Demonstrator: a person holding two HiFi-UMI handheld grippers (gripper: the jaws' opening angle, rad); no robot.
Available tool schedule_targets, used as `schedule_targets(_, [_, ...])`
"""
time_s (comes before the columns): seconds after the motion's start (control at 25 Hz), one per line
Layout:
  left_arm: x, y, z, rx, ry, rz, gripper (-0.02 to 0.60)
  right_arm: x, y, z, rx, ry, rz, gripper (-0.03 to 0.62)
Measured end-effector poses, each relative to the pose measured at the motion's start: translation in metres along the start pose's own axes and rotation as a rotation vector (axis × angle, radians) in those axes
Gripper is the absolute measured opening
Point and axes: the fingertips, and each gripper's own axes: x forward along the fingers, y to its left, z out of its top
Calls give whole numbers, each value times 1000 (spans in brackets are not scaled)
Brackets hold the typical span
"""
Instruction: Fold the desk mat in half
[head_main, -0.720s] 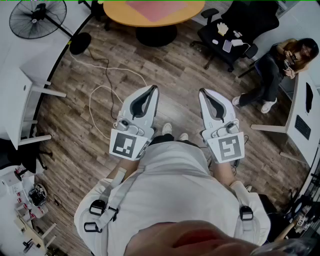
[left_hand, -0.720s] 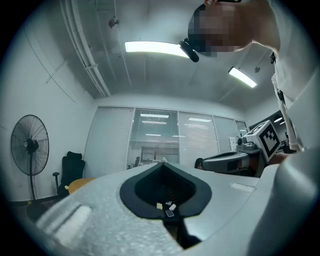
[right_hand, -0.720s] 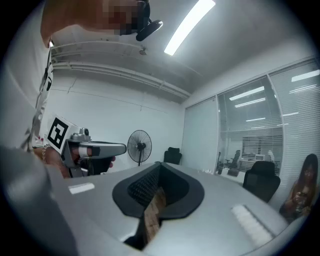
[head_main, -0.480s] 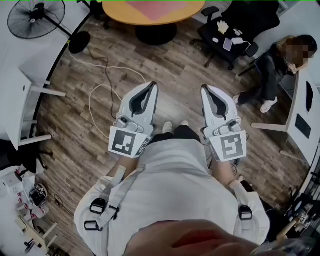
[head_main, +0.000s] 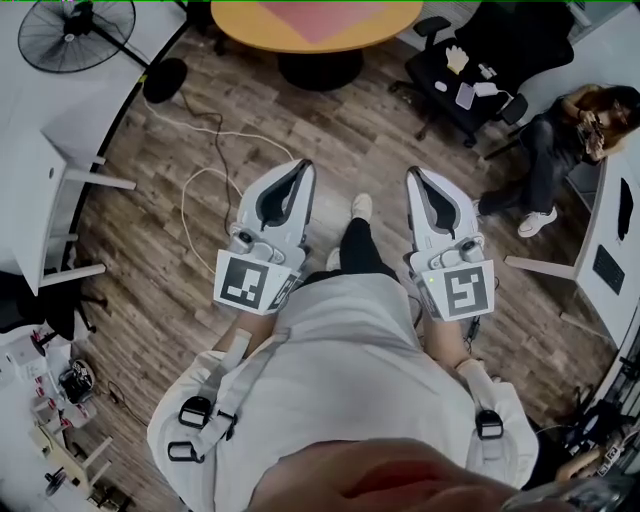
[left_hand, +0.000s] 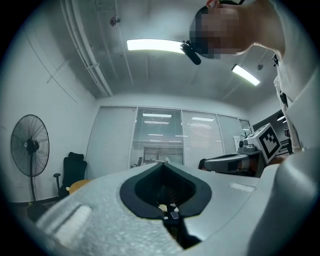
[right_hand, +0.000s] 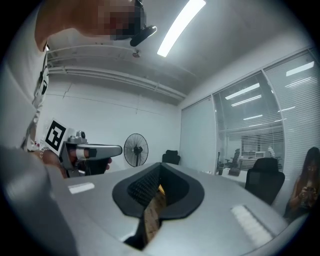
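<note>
Tongs: two; left tongs closed, right tongs closed, both empty.
Fan: one.
Office chair: one.
Floor: wood planks.
Room: office, round orange bench ahead.

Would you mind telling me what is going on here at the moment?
A person stands on the wooden floor with a gripper in each hand, both pointing forward. The left gripper and the right gripper have their jaws together and hold nothing. The pink mat lies on the round table ahead, beyond the grippers, so folding has not begun. One foot is out in front, so the person may be walking over.
</note>
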Motion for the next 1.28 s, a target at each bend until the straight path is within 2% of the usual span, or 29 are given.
schedule_targets(0.8, [189, 55, -26, 6, 41, 19, 5, 117, -159, -17, 2, 18, 32, 5])
schedule_targets(1.04, [235, 68, -35, 17, 58, 40, 6, 148, -201, -23, 24, 25, 42, 5])
schedule_targets(1.28, [278, 80, -46, 8, 77, 58, 6, 169, -243, -34, -8, 33, 64, 5])
